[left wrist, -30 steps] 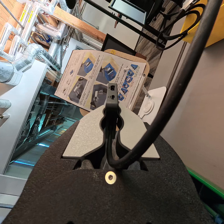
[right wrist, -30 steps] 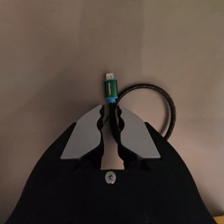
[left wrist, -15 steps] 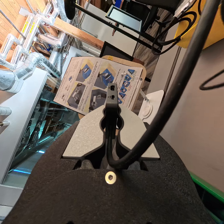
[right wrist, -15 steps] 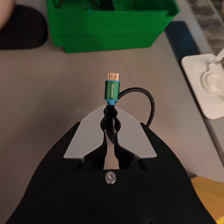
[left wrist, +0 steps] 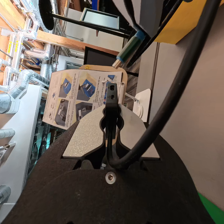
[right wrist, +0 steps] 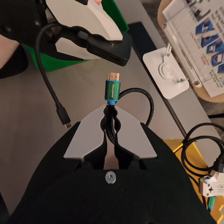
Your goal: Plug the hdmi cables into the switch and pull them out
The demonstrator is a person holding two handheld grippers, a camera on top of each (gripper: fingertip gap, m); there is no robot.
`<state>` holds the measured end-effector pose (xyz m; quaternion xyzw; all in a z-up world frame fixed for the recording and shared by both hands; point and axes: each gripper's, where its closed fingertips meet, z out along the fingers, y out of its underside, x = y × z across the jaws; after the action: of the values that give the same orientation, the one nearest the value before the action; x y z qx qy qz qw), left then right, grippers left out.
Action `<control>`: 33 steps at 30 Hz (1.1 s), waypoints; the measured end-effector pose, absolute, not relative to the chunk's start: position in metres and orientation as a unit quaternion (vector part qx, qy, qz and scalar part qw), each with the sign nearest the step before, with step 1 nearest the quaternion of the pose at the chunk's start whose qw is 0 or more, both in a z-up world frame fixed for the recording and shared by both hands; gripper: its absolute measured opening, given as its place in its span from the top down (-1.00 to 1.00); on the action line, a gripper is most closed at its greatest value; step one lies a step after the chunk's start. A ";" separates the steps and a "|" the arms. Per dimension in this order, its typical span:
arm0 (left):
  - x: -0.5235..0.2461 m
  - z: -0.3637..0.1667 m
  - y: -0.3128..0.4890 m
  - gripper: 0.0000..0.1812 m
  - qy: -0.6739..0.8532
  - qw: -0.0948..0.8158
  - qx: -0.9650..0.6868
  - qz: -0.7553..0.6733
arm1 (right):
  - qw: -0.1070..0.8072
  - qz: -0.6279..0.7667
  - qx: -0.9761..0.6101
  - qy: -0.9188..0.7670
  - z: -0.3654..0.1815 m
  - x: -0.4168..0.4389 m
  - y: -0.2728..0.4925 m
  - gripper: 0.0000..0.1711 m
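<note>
Gripping: left tongs [left wrist: 111, 116] clamped on black switch [left wrist: 111, 95], ports facing out.
Plug: green, gold-tipped [right wrist: 112, 90], just short of switch.
Right tongs [right wrist: 109, 107]: closed on braided cable [right wrist: 143, 95].

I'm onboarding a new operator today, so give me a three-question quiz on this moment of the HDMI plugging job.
1. True or false: the green HDMI plug is already seated in the black switch.
2. Which gripper holds the switch? A) left B) right C) neither
3. Fill in: the right gripper grips the braided cable just behind the plug's ____ collar.

Key
1. False: the gold tip is bare and a gap separates it from the switch's ports.
2. A: the left gripper is clamped on the switch.
3. Blue.
</note>
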<state>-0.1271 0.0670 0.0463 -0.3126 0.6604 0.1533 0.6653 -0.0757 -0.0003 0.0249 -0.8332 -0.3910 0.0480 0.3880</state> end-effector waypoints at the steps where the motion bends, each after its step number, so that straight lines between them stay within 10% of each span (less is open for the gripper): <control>1: -0.124 0.042 0.066 0.85 0.665 0.662 -0.309 0.157 | 0.379 0.052 -0.838 -0.388 0.022 -0.074 -0.001 0.91; 33: -0.093 -0.005 0.046 0.85 0.733 0.590 -0.232 0.246 | 0.233 0.116 -0.899 -0.353 -0.035 -0.055 -0.011 0.92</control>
<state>-0.0934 0.0463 -0.0045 -0.2316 0.7329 0.2464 0.5903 -0.0547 -0.0105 -0.0349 -0.8990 -0.3525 0.1156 0.2329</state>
